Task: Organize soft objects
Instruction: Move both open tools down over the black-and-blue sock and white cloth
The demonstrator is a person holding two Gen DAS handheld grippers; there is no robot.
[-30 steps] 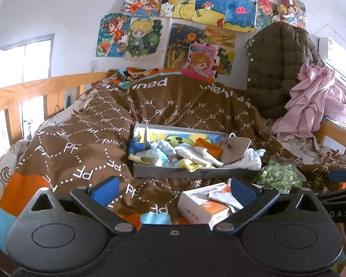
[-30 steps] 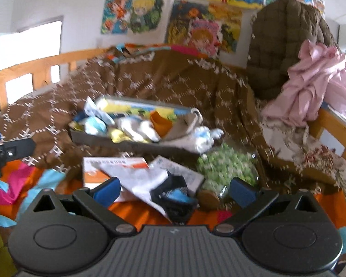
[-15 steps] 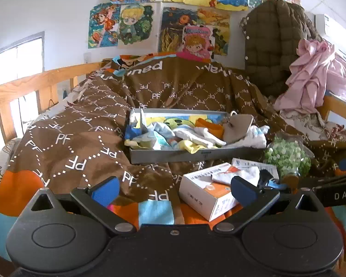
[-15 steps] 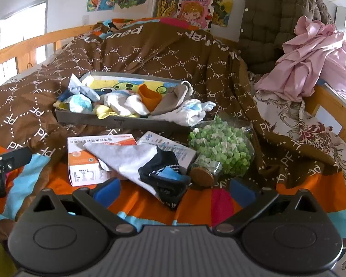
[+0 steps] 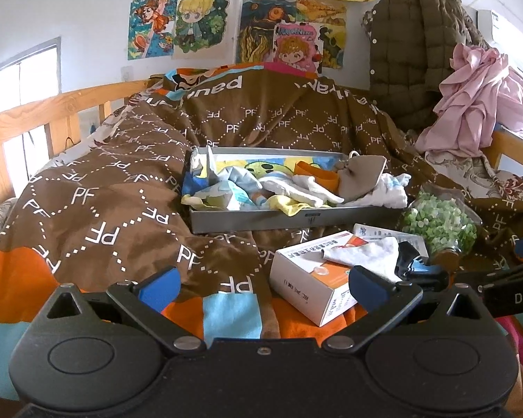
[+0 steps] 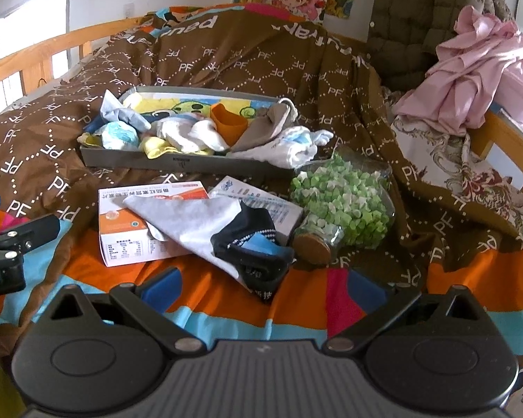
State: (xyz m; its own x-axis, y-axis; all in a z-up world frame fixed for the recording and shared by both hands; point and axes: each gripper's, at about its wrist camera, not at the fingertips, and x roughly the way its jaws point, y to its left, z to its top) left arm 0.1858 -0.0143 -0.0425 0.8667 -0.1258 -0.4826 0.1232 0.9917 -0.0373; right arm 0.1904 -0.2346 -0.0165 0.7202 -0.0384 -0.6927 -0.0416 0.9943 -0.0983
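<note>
While both tools hang over the foot of the bed, the sock (image 6: pixel 205 223) lies loose in front of them: a pale grey foot with a black heel and toe, a dotted white line and a patch of blue. It is draped over an orange-and-white carton (image 6: pixel 136 223) and a printed leaflet (image 6: pixel 261 202), its dark end resting on the bedding. The left hand-held gripper (image 5: pixel 263 284) has its blue-padded fingers spread wide and nothing between them; the carton's near corner sits just ahead of its right finger. The right hand-held gripper (image 6: pixel 261 285) is equally wide open and empty, the sock's black end just beyond its fingertips.

The bed is covered by a brown quilt (image 5: pixel 122 209) printed with white dotted diamonds and "PF" letters, with orange and light blue bands at the near edge. A wooden rail (image 5: pixel 52 104) runs along the left side. Cartoon pictures (image 5: pixel 254 17) are stuck on the white wall, and a quilted olive coat (image 5: pixel 408 55) hangs beside a heap of pink cloth (image 5: pixel 477 104).

A shallow grey tray (image 6: pixel 129 160) sits on the quilt behind the carton, heaped with small socks and cloths in white, blue, yellow, orange and tan; a white piece spills over its right end. Beside it, a clear jar (image 6: pixel 341 205) of green and white folded bits lies on its side, cork end toward the sock.
</note>
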